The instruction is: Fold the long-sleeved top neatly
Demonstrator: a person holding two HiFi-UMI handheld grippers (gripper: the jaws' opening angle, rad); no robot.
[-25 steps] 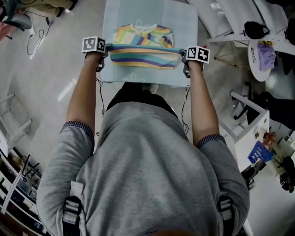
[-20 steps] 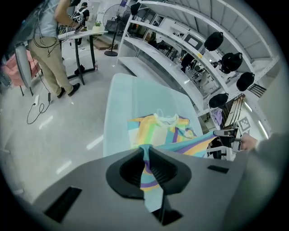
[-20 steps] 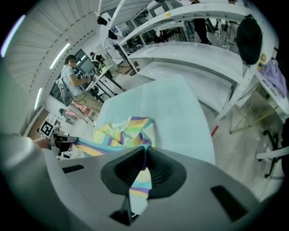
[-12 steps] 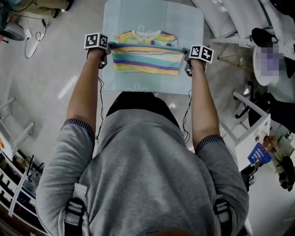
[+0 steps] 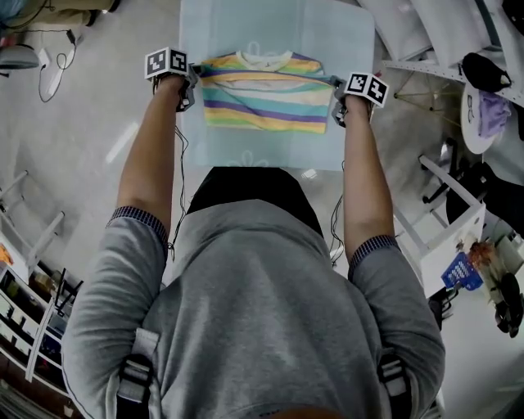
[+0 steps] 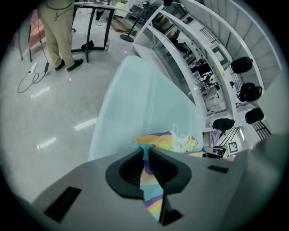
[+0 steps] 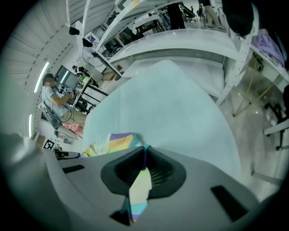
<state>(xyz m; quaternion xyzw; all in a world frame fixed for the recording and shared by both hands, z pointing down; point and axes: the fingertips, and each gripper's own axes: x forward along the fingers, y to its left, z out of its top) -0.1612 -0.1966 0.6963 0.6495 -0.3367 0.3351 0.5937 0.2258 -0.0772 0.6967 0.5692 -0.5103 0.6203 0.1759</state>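
The striped long-sleeved top (image 5: 264,90) lies folded on a pale blue table (image 5: 270,24), its white collar at the far edge. My left gripper (image 5: 190,75) is shut on the top's left edge, and the striped cloth (image 6: 149,173) runs between its pads. My right gripper (image 5: 336,92) is shut on the right edge, with a strip of the cloth (image 7: 140,185) pinched in its jaws. The near layer of the top stretches between the two grippers, over the layer below. The top (image 7: 110,143) bunches just beyond the right gripper's jaws.
The pale blue table (image 6: 149,108) stands on a grey floor. White rails and a round side table (image 5: 479,106) with dark and purple items are at the right. A person's legs (image 6: 56,31) stand at the far left. Cables lie on the floor at the left.
Both grippers have carried the top's near edge away from me, toward the collar, and lower. The folded layer now covers more of the top.
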